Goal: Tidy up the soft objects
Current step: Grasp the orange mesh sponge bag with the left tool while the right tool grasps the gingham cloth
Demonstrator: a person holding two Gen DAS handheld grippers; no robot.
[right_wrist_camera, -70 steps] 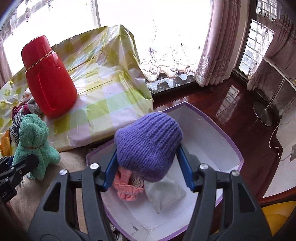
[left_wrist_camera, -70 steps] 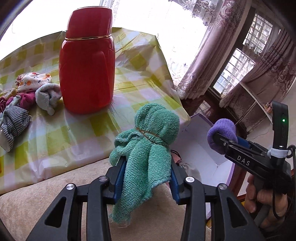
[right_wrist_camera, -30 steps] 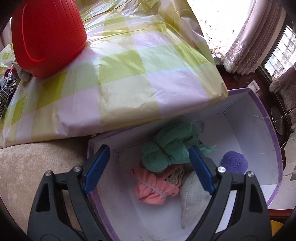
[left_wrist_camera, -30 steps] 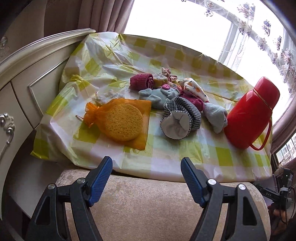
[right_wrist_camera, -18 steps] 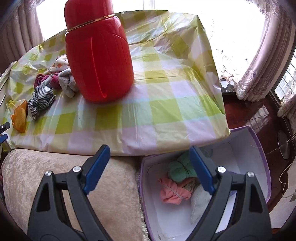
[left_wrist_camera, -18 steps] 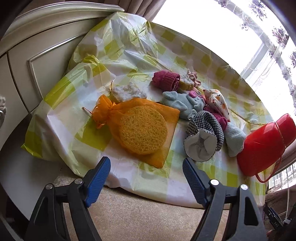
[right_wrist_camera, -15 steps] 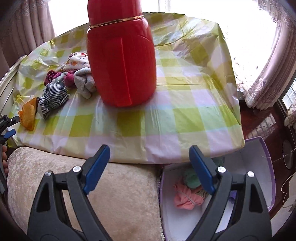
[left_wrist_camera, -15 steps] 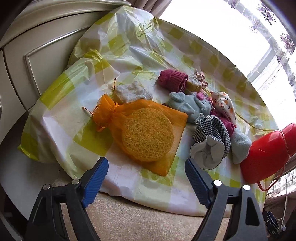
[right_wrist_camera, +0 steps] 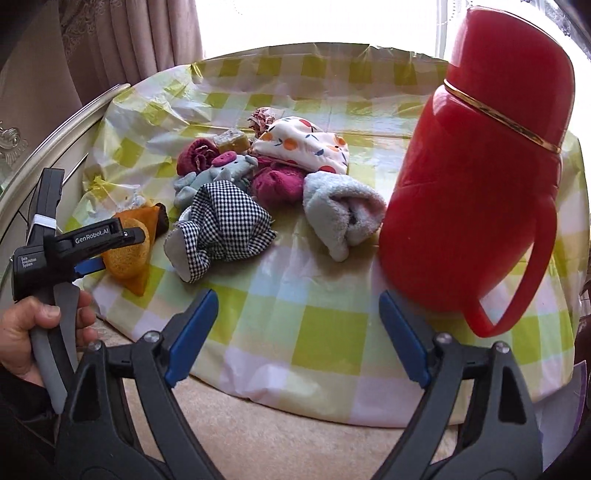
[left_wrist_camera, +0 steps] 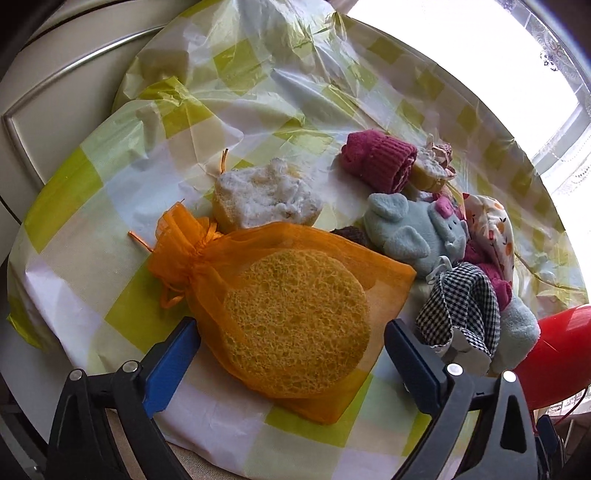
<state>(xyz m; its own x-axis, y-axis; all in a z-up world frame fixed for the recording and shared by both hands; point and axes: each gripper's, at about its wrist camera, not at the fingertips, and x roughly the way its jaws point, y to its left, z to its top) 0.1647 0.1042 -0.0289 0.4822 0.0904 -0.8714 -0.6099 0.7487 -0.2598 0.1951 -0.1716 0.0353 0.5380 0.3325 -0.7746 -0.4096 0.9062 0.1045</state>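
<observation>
Daylight is pouring through a bright window (right_wrist_camera: 314,22) straight ahead of the claw. A pinkish patterned curtain (right_wrist_camera: 129,40) is hanging to its upper left, and cream panelled furniture (left_wrist_camera: 55,81) is standing at far left.

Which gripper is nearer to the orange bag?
Left. The left gripper is open with the orange bag between its fingers; the right gripper is open, off to the bag's right, before the thermos.
</observation>
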